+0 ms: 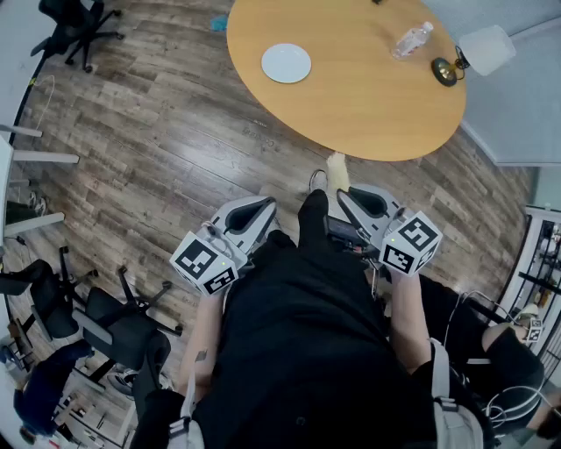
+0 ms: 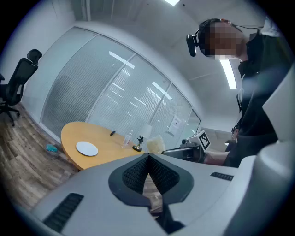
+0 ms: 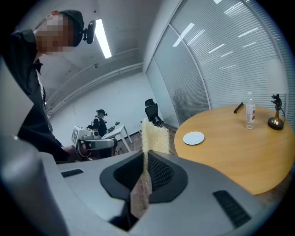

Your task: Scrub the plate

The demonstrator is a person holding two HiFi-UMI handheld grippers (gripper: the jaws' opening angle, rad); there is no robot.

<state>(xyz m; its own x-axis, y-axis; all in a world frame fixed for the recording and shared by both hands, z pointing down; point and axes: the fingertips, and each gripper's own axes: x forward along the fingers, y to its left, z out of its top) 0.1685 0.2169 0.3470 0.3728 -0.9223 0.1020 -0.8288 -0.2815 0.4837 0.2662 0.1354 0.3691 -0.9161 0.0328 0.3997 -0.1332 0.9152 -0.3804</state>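
Note:
A white plate [image 1: 286, 63] lies on the round wooden table [image 1: 368, 105], far ahead of both grippers. In the right gripper view the plate [image 3: 193, 138] shows at mid right, and in the left gripper view the same plate [image 2: 86, 148] lies on the table's left part. My right gripper [image 1: 347, 191] is shut on a pale yellow sponge [image 1: 337, 164], which sticks up past the jaws [image 3: 153, 136]. My left gripper [image 1: 266, 206] is held low by the person's body, jaws shut with nothing between them [image 2: 147, 157]. Both grippers hover over the floor, short of the table.
A clear water bottle [image 1: 410, 39] and a small lamp with a white shade [image 1: 478, 51] stand on the table's far right. Office chairs [image 1: 74, 26] stand at the left and lower left [image 1: 114, 324]. Another person [image 3: 99, 120] sits by a white desk in the background.

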